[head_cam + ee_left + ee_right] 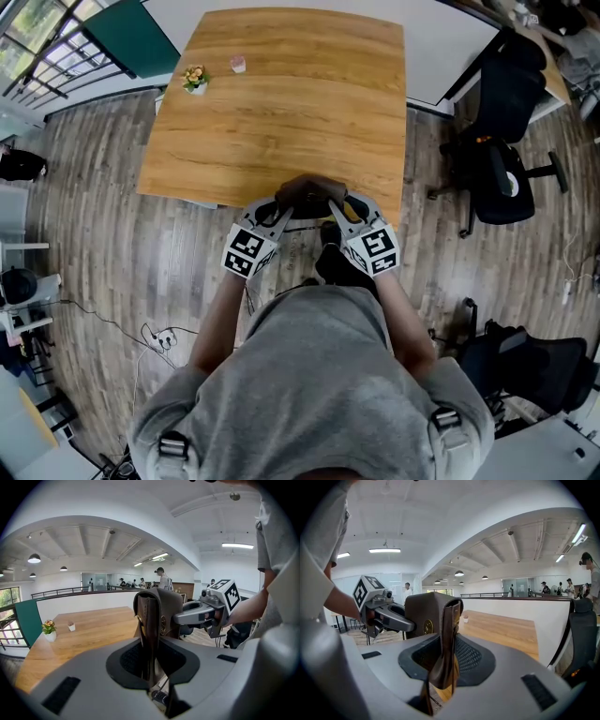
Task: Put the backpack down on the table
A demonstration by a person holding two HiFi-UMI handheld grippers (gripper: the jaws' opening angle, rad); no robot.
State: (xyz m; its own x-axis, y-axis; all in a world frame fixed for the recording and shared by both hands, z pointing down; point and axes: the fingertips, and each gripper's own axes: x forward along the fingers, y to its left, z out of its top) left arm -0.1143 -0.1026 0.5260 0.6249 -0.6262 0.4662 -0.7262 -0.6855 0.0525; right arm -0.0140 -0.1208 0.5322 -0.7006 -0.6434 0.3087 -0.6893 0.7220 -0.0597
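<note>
Brown leather backpack (309,191): upright at the near edge of the wooden bench (281,112); whether it rests on the bench cannot be told. Held by left hand-held gripper (151,663), jaws clamped on its leather edge, and right hand-held gripper (446,665), jaws clamped on a leather strap. Far left corner: potted flower (195,80), pink cup (238,64).

Grey short-slv T-shirt (319,375), grey shoulder straps (178,424) w/ black buckles (172,445). Both the left gripper (284,204) and right gripper (335,204): light-grey moulded shells, black mesh-textured recess round jaws, black slots on top. White cube (248,251) w/ black square markers on each; small camera lens by cube.
</note>
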